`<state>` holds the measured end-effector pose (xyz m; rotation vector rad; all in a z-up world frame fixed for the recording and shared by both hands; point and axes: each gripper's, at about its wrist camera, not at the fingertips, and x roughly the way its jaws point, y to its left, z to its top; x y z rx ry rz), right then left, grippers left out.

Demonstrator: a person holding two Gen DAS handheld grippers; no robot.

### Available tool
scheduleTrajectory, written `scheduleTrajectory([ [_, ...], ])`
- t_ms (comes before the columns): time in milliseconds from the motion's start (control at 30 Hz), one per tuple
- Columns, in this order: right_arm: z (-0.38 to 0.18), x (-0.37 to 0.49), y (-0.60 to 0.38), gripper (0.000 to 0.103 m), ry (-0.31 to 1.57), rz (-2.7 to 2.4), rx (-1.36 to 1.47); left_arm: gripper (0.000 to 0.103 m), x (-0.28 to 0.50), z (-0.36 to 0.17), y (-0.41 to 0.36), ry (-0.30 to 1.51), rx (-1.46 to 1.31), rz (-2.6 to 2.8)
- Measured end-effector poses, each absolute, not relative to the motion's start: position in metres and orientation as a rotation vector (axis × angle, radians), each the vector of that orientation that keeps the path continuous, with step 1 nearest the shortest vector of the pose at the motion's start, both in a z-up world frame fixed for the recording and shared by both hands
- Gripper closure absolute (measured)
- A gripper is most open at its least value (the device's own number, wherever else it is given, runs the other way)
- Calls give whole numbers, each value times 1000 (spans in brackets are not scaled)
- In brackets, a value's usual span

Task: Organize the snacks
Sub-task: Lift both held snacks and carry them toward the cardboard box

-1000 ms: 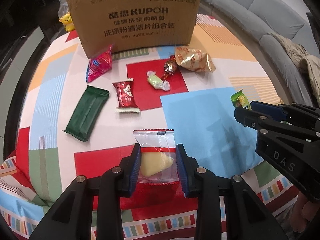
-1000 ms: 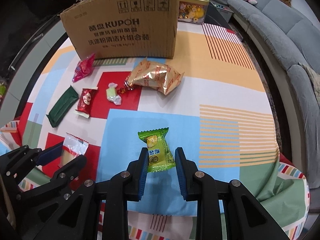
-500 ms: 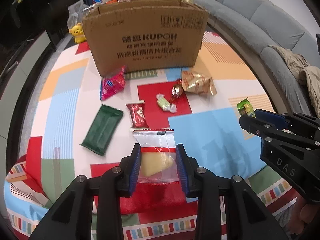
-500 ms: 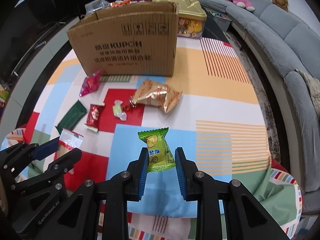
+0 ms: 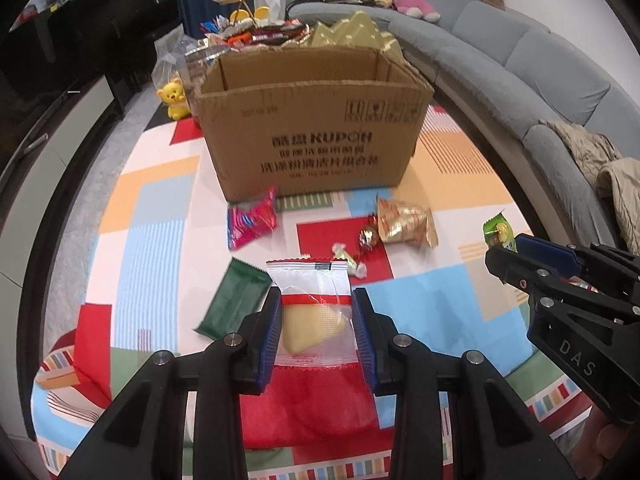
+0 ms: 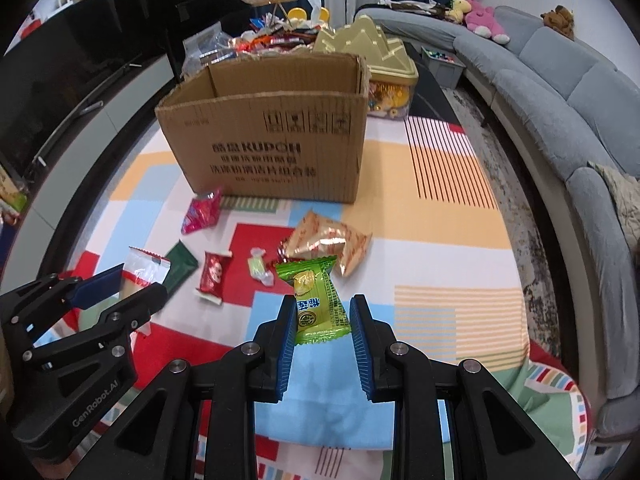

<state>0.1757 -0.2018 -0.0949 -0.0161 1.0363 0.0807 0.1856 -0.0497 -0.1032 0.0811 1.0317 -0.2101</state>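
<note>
My left gripper (image 5: 315, 320) is shut on a clear snack packet (image 5: 312, 312) with a yellow wedge inside, held above the table. My right gripper (image 6: 322, 322) is shut on a green snack packet (image 6: 314, 300), also lifted. Each shows in the other view: the right gripper (image 5: 516, 258) with the green packet (image 5: 497, 232), the left gripper (image 6: 120, 292) with the clear packet (image 6: 142, 266). An open cardboard box (image 5: 312, 128) stands at the far middle of the table, also in the right wrist view (image 6: 268, 140).
On the patchwork tablecloth (image 5: 152, 216) lie a pink packet (image 5: 252, 224), a dark green bar (image 5: 234, 296), a gold bag (image 5: 404, 220), wrapped candies (image 5: 348, 256) and a red packet (image 6: 214, 276). A grey sofa (image 6: 560, 92) curves along the right. More snacks pile behind the box.
Both grippers have risen and drawn back with their packets, so the open top of the box now shows. The snacks on the table have not moved.
</note>
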Motion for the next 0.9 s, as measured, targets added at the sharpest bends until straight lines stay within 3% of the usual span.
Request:
scheduleTrajectory([
  [900, -14, 255, -186, 75, 867, 116, -18, 69, 264, -27, -38, 891, 44, -187],
])
